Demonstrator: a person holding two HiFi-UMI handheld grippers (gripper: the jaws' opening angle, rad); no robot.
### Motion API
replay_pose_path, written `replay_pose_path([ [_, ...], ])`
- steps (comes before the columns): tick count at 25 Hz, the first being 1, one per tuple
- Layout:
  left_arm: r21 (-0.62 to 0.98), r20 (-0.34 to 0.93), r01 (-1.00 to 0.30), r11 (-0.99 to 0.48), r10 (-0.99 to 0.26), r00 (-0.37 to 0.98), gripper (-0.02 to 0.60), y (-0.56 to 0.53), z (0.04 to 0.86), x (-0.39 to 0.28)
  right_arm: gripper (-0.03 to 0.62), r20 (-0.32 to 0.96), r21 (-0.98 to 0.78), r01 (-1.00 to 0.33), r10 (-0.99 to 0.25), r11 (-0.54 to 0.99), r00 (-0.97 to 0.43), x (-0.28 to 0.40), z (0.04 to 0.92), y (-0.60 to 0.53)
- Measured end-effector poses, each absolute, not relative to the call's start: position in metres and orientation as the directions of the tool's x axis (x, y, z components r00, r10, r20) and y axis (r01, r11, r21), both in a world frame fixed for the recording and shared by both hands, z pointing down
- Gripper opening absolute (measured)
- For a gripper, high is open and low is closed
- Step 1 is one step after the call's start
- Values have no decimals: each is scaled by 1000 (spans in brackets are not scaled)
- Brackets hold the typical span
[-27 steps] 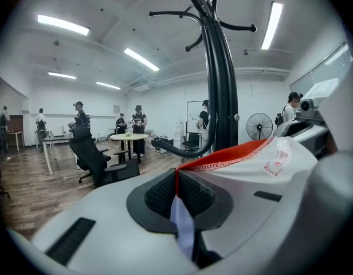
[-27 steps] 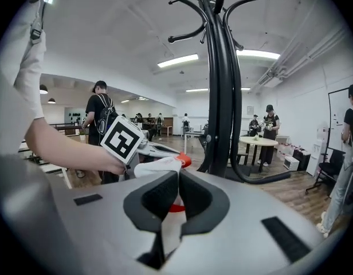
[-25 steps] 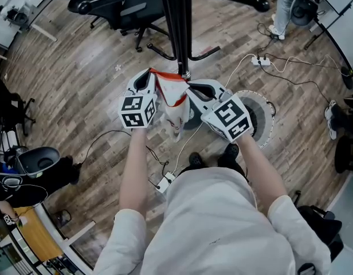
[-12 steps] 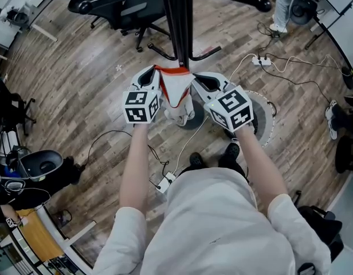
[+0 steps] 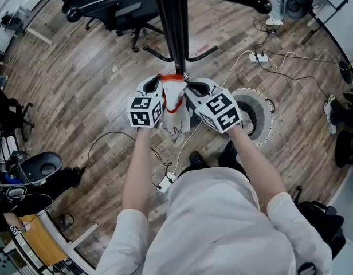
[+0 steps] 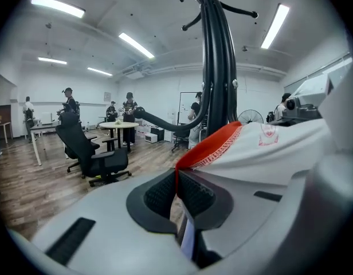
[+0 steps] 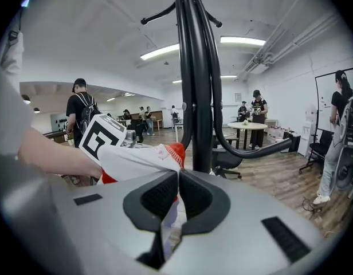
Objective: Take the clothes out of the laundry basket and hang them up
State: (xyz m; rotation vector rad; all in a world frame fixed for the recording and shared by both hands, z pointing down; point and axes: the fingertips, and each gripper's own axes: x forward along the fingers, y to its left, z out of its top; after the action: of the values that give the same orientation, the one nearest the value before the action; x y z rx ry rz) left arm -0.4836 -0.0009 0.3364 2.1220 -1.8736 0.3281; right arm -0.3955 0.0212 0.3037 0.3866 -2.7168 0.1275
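Before the black coat stand (image 5: 172, 27), the left hand-held gripper (image 5: 153, 86) and the right hand-held gripper (image 5: 198, 88) each clamp tight on the red-trimmed white garment (image 5: 174, 105), which hangs between them, close to the pole, above the wooden floor (image 5: 96, 96).

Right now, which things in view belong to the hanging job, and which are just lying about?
Job: white garment with red trim, pinched by left tool and right tool; black coat stand; round basket on floor.
Lying about: office chair; power strip; white plug block.
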Motion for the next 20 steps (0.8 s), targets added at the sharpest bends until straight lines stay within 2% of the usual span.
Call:
replay_pose_path([
  [14, 125, 407, -972, -198, -883, 232, 26, 5, 371, -463, 17, 441, -73, -273, -214, 959, -872, -401, 328, 31],
  [20, 143, 389, -970, -199, -889, 240, 26, 10, 372, -459, 22, 446, -53, -270, -219, 962, -868, -399, 329, 35],
])
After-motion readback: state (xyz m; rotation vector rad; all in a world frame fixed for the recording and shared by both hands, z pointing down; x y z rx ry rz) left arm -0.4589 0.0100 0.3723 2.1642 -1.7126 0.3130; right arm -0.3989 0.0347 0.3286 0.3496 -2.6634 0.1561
